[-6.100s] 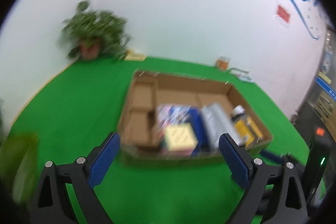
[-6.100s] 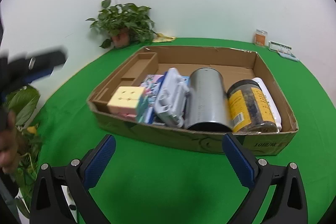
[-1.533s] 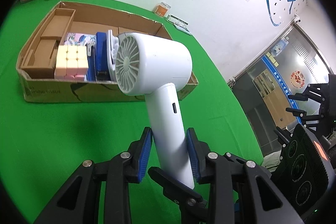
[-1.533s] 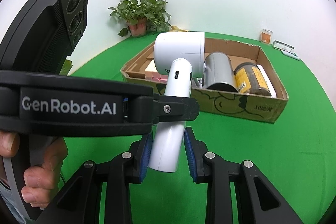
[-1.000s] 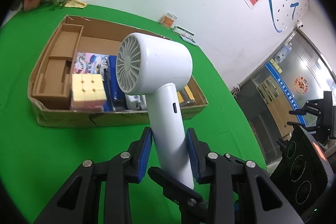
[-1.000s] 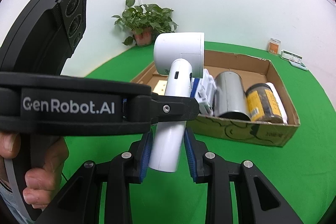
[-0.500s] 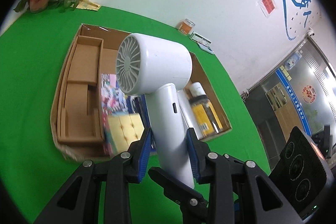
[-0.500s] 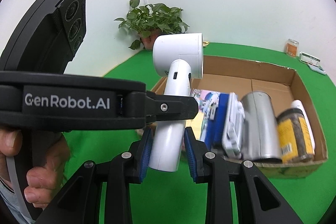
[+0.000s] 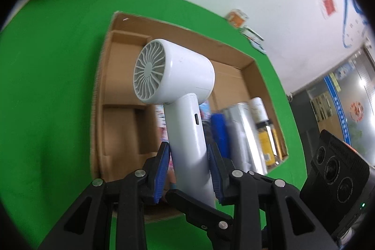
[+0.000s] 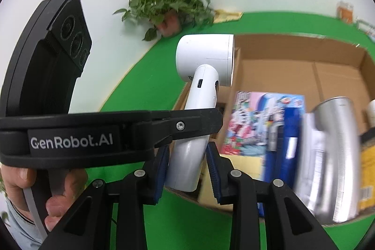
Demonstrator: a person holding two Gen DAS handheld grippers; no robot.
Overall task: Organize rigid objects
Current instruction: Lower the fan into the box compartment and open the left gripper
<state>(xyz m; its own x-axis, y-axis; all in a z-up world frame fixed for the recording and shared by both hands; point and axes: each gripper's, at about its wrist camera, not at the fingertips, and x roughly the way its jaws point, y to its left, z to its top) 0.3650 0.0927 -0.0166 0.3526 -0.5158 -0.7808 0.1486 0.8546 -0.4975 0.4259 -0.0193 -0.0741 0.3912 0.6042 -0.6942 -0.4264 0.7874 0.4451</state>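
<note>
Green tabletop (image 9: pixel 46 86) now slides beneath us: our white plastic hair dryer (image 9: pixel 178 90), mid-frame, has come over the brown cardboard box (image 9: pixel 264 76). Left tool (image 9: pixel 188 170) clamps its handle; right tool (image 10: pixel 187 168) loosens slightly around it, so we judge placement near.

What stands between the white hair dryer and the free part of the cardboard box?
Nothing visible does. The hair dryer, held by its handle in both sets of jaws, hangs over the cardboard box. The compartments under its head look bare; the book and metal can lie to the side.
</note>
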